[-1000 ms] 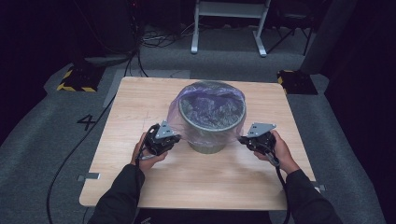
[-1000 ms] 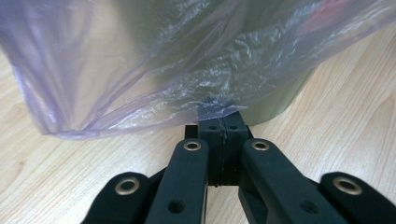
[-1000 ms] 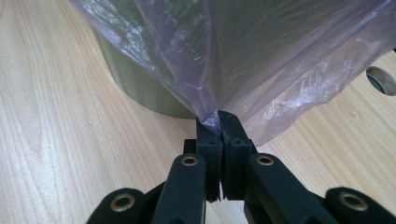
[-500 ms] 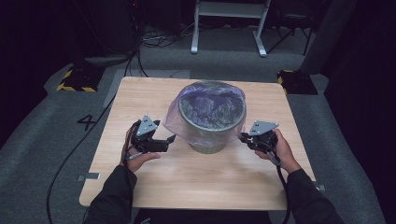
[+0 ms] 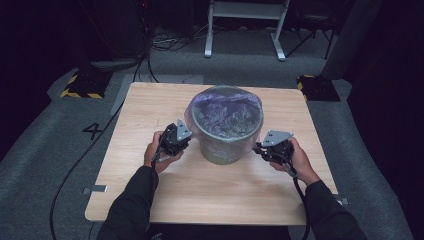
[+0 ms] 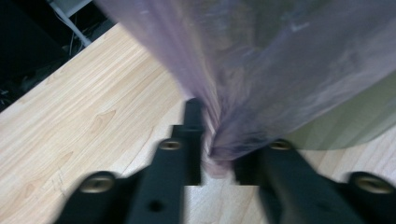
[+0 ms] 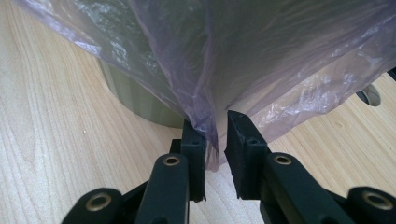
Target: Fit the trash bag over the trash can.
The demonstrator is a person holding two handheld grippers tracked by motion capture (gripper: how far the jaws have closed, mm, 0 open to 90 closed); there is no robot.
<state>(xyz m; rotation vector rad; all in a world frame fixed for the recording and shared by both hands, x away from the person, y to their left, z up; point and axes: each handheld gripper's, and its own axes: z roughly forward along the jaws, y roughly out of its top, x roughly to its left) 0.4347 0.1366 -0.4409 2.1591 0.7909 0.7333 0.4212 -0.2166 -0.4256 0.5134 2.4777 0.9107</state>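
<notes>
Between both claws (image 5: 192, 142) (image 5: 258, 148), bag-lined bin (image 5: 227, 131).

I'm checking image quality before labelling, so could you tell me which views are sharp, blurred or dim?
High view: dark surroundings, lit table, slightly soft. Left gripper view: motion-blurred, with the jaws and the purple bag smeared. Right gripper view: sharp, with bag creases and wood grain crisp and mild sheen on the plastic.

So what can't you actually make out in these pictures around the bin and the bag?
- Bin interior: high view, the purple bag stretched over the rim hides it.
- Left gripper fingers: left gripper view, blurred; bunched film covers the tips.
- Right gripper grip: right gripper view, film hangs between the fingers, pad contact unclear.
- Bin base: right gripper view, draped film hides most of it.
</notes>
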